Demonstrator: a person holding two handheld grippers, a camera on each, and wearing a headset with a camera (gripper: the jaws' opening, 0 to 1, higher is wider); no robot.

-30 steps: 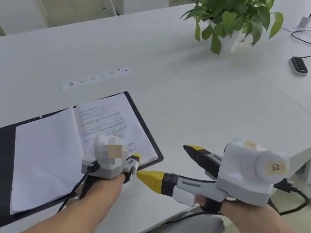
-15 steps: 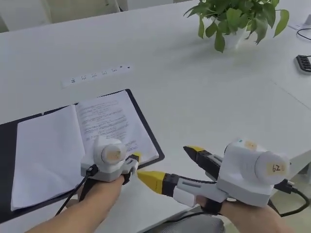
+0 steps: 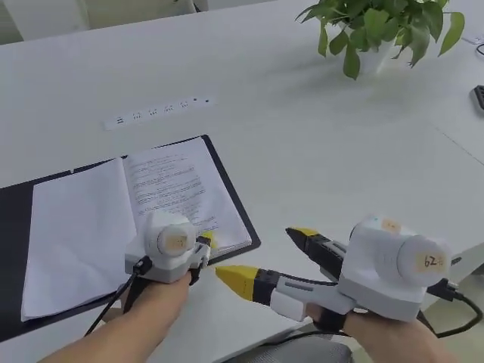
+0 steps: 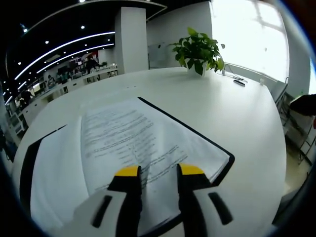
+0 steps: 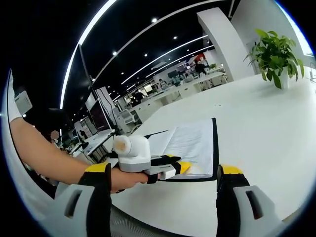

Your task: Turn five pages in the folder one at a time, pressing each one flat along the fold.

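The black folder (image 3: 229,198) lies open on the white table, with a blank left page (image 3: 76,227) and a printed right page (image 3: 170,189). My left gripper (image 3: 204,240) hovers over the lower right corner of the printed page (image 4: 128,133). Its yellow-tipped jaws stand a narrow gap apart, and nothing shows between them (image 4: 160,171). My right gripper (image 3: 268,255) is off the folder, to its right and near the table's front edge, with its jaws wide open and empty (image 5: 164,169). The right gripper view shows the left gripper (image 5: 175,167) in front of the folder (image 5: 192,143).
A potted plant (image 3: 386,30) stands at the far right of the table (image 3: 318,151). A row of sockets (image 3: 159,112) is set into the tabletop behind the folder. A black power strip (image 3: 479,94) lies at the right edge.
The head camera has shifted a little. My left gripper has edged slightly further over the printed page. The right gripper has stayed where it was.
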